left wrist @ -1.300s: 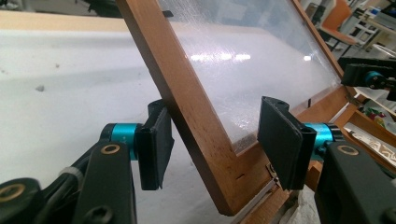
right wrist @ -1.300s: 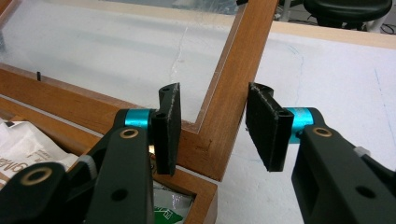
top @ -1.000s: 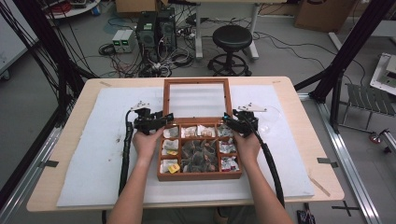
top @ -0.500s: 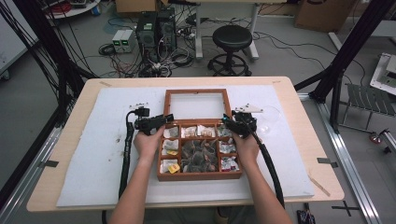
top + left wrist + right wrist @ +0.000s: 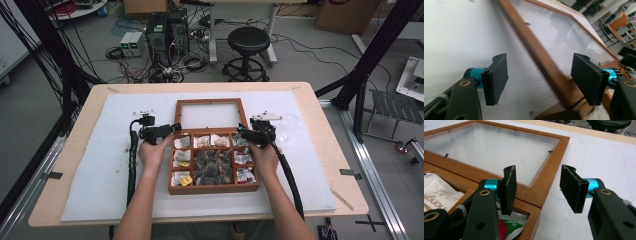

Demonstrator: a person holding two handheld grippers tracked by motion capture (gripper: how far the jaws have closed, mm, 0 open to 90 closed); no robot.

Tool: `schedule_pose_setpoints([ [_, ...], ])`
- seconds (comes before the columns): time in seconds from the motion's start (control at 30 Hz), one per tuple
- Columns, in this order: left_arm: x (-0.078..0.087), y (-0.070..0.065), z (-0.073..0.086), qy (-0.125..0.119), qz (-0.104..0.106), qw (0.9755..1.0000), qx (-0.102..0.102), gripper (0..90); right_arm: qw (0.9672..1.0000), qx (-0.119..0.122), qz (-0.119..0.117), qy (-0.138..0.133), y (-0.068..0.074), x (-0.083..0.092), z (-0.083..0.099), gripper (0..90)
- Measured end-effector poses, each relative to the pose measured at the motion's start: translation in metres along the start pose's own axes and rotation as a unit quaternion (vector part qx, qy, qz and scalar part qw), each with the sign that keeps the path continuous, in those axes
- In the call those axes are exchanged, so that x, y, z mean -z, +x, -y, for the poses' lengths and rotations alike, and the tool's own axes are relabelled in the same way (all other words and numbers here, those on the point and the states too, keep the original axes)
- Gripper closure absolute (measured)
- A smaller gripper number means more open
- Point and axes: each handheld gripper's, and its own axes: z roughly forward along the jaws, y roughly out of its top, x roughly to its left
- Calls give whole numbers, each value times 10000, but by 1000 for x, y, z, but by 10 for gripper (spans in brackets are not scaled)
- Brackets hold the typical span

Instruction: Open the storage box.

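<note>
Lid's down flat now, laid open behind the box (image 5: 214, 162) at frame centre, and both sets of jaws have just been opening. The left gripper (image 5: 172, 129) and right gripper (image 5: 243, 131) stand spread at its back corners, each straddling the frame and pinching nothing. That glass-paned lid (image 5: 210, 114) looks stiff but fragile, so I'd grip the wooden frame (image 5: 545, 180), never the pane.

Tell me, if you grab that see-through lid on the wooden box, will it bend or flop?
Probably not. The lid has a thick wooden frame, so it should stay stiff. Its clear pane looks breakable, so handle it gently. It seems joined to the box along one edge, so it would likely swing, not lift off.
</note>
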Motion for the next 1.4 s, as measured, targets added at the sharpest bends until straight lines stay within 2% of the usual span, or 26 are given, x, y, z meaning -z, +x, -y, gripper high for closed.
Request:
schedule_pose_setpoints([
  [0.07,2,2,0,7,52,10000,-6,290,10000,-24,-38,-55,0,1,-1,485],
  [0.1,5,-2,-2,29,-75,9996,-258,294,9999,-9,-22,-106,0,2,-2,484],
  [0.13,5,-2,-2,29,-75,9996,-258,301,9999,-9,-22,-106,0,2,-2,484],
  [0.17,7,-11,-3,13,-257,9978,-616,312,9999,3,-24,-139,1,4,-2,476],
  [0.23,9,-17,-4,3,-410,9948,-935,312,9999,12,0,-129,0,6,-3,460],
  [0.27,9,-17,-4,3,-410,9948,-935,311,9999,12,0,-129,0,6,-3,460],
  [0.33,13,-18,-4,22,-600,9925,-1069,301,9999,34,37,-115,0,9,-4,443],
  [0.37,15,-18,-4,37,-625,9924,-1059,290,9999,44,42,-124,0,11,-5,439],
  [0.43,21,-22,-4,-60,-669,9900,-1242,287,9998,110,54,-177,0,18,-7,424],
  [0.53,24,-26,-5,-135,-668,9890,-1316,287,9996,177,50,-206,3,22,-8,412],
  [0.57,27,-31,-5,-161,-763,9860,-1472,287,9996,212,60,-204,4,24,-9,404],
  [0.6,27,-31,-5,-161,-763,9860,-1472,286,9996,212,60,-204,4,24,-9,404],
  [0.63,31,-37,-4,-210,-789,9833,-1628,286,9996,209,51,-191,5,27,-9,385],
  [0.67,31,-37,-4,-210,-789,9833,-1628,287,9996,209,58,-180,6,29,-9,385],
  [0.7,36,-44,-2,-279,-799,9798,-1812,286,9994,265,67,-189,6,31,-9,385],
  [0.73,36,-44,-2,-279,-799,9798,-1812,287,9994,265,67,-189,6,31,-9,385],
  [0.77,41,-50,1,-365,-828,9755,-2007,287,9994,276,60,-204,6,34,-9,383],
  [0.8,41,-50,1,-365,-828,9755,-2007,287,9994,266,64,-203,6,35,-8,382],
  [0.83,47,-56,5,-451,-811,9726,-2130,287,9995,246,46,-202,6,37,-8,380],
  [0.87,47,-56,5,-451,-811,9726,-2130,287,9995,249,41,-209,6,39,-7,379],
  [0.93,57,-63,11,-529,-771,9694,-2268,287,9995,215,0,-223,6,42,-6,372],
  [1.13,71,-74,22,-617,-643,9660,-2429,287,9994,176,-98,-269,9,53,-1,351],
  [1.17,76,-80,29,-649,-594,9639,-2513,287,9993,179,-132,-290,11,59,0,341],
  [1.2,76,-80,29,-649,-594,9639,-2513,287,9992,207,-144,-309,12,61,1,336],
  [1.23,82,-84,35,-671,-552,9614,-2610,287,9991,218,-169,-328,12,66,2,327],
  [1.4,92,-91,51,-752,-405,9591,-2699,280,9985,164,-315,-425,15,80,7,310],
])
